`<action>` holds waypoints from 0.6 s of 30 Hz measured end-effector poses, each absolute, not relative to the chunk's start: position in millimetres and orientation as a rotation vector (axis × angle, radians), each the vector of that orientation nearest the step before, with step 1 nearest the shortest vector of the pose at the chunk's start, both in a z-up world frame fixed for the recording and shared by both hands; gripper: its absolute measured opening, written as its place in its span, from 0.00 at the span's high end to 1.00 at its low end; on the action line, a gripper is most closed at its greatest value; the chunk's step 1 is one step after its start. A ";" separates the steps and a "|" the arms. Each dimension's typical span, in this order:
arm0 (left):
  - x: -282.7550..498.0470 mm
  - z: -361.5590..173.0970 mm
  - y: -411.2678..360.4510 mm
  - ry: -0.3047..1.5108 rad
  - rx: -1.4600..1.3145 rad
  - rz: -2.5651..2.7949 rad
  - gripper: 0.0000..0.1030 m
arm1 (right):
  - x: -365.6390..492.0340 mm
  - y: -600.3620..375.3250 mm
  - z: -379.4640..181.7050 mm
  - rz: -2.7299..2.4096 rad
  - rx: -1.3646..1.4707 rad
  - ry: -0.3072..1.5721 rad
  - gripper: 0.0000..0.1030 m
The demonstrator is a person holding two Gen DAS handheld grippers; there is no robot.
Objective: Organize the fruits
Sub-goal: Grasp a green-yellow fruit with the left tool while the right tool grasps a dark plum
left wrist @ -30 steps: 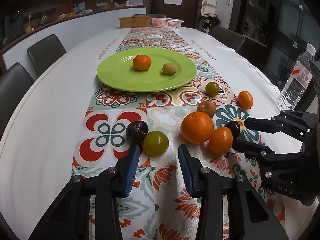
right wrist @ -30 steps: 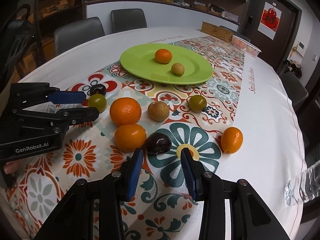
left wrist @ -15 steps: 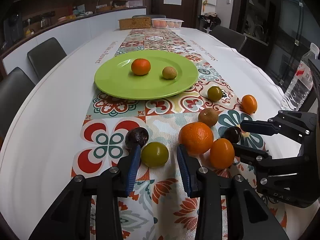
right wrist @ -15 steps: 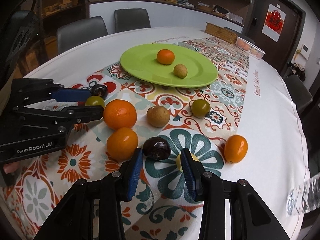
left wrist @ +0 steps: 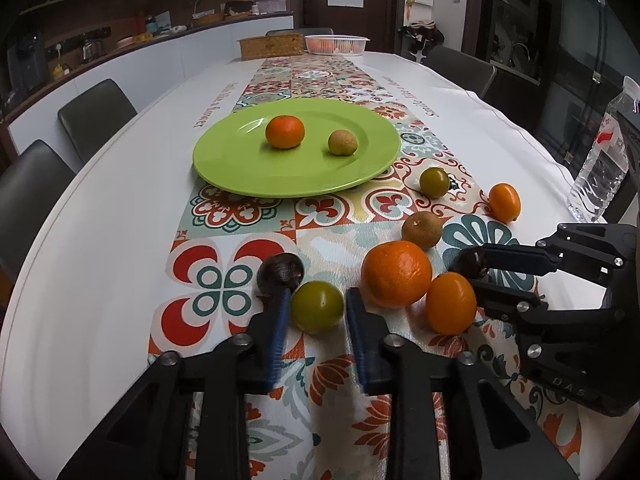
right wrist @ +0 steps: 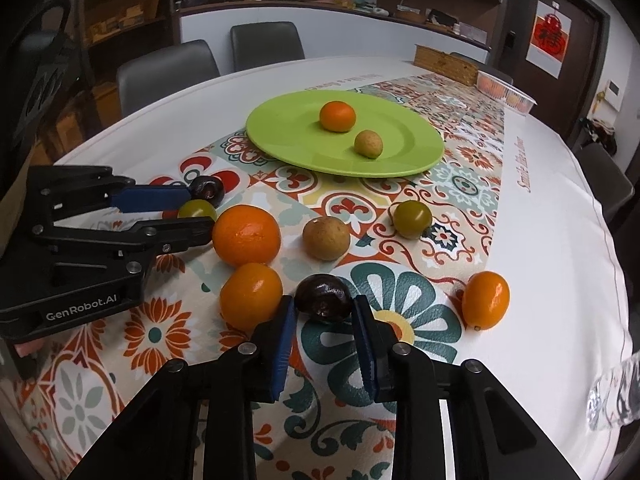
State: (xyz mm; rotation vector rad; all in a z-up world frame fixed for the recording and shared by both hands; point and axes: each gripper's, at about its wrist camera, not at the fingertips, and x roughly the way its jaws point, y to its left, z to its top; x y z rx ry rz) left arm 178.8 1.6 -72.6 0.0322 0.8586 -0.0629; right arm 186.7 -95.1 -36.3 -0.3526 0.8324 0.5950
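A green plate [left wrist: 240, 168] on the patterned runner carries a tangerine [left wrist: 285, 131] and a small tan fruit [left wrist: 342, 142]. My left gripper [left wrist: 316, 296] has its jaws closing, and both blue pads touch a round green fruit [left wrist: 317, 307] resting on the cloth. A dark fruit [left wrist: 280, 272] lies just off its left fingertip. My right gripper [right wrist: 322, 304] is closing too, its pads against a dark brown fruit [right wrist: 323, 297] on the table. A big orange [right wrist: 246, 234], a smaller orange [right wrist: 250, 294], a brown fruit [right wrist: 326, 238], another green fruit [right wrist: 412, 218] and a small orange [right wrist: 486, 300] lie loose around them.
A water bottle [left wrist: 600, 168] stands at the table's right edge. A wicker box [left wrist: 272, 46] and a white tray of fruit [left wrist: 336, 44] sit at the far end. Grey chairs [left wrist: 96, 112] line the left side. White cloth borders the runner on both sides.
Both grippers' jaws have narrowed: the left onto the green fruit, the right onto the dark brown fruit. Both fruits still rest on the table.
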 end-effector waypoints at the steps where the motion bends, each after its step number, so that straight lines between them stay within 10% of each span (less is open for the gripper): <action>1: 178.4 -72.7 2.2 0.858 0.030 -0.065 0.74 | 186.8 -96.0 -36.3 0.591 -0.349 0.833 0.71; 18: 158.1 -45.3 2.5 0.788 0.027 -0.097 0.75 | 172.9 -107.9 -9.6 0.527 -0.258 0.783 0.71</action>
